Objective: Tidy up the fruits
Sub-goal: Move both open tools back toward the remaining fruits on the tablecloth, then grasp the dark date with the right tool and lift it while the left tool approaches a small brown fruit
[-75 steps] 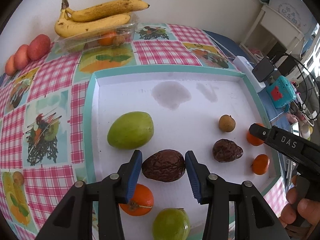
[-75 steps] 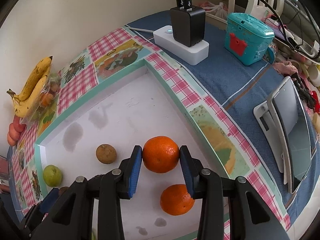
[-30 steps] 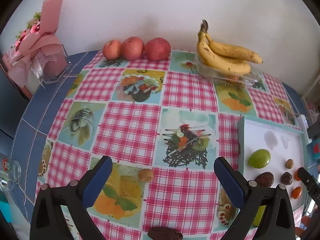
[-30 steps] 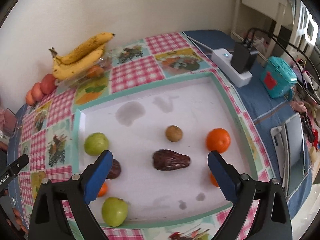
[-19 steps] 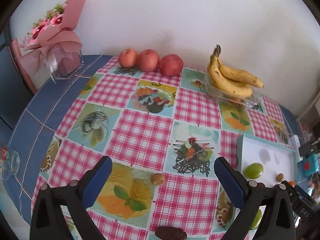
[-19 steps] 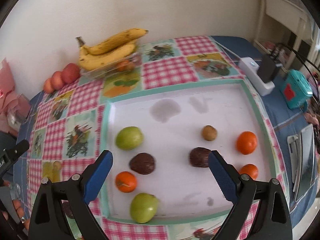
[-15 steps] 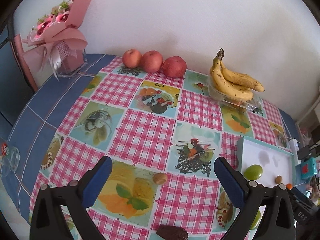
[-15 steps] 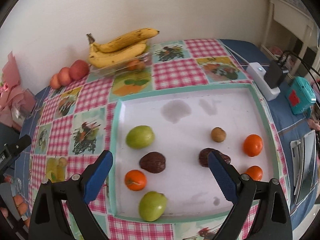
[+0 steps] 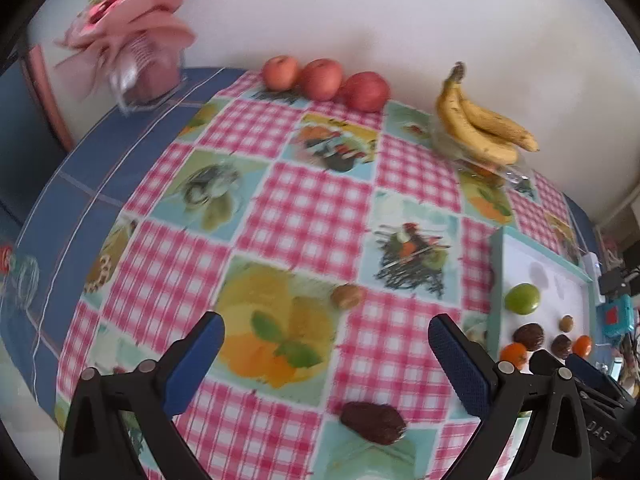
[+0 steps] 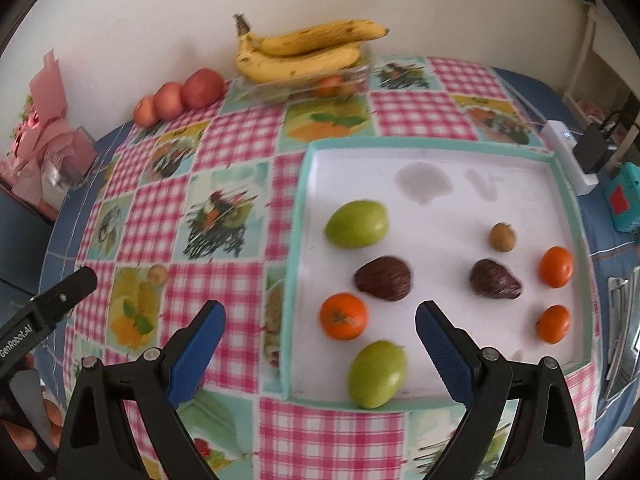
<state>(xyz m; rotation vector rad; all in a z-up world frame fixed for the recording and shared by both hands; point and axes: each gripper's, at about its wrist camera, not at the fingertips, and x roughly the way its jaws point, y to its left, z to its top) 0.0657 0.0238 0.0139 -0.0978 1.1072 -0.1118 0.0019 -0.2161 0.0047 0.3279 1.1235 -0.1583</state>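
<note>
My left gripper (image 9: 324,332) is open and empty above the checked tablecloth. A dark brown fruit (image 9: 372,416) lies on the cloth just below its fingers, and a small brown fruit (image 9: 347,296) sits a little farther off. My right gripper (image 10: 320,320) is open and empty over the left rim of the white tray (image 10: 296,240). The tray holds two green fruits (image 10: 356,224) (image 10: 376,374), two dark brown fruits (image 10: 383,278) (image 10: 495,280), three oranges (image 10: 343,316) (image 10: 556,266) (image 10: 553,323) and a small brown fruit (image 10: 503,237).
Bananas (image 10: 304,52) rest on a clear box by the wall, with three apples (image 10: 180,96) to their left. A pink bouquet (image 9: 132,36) stands at the far left corner. A power strip (image 10: 568,156) and a teal box (image 10: 622,204) lie right of the tray.
Both grippers let go of their fruit in the tray, opened wide and drew back. The left one swung left over the cloth and has since dropped closer to it.
</note>
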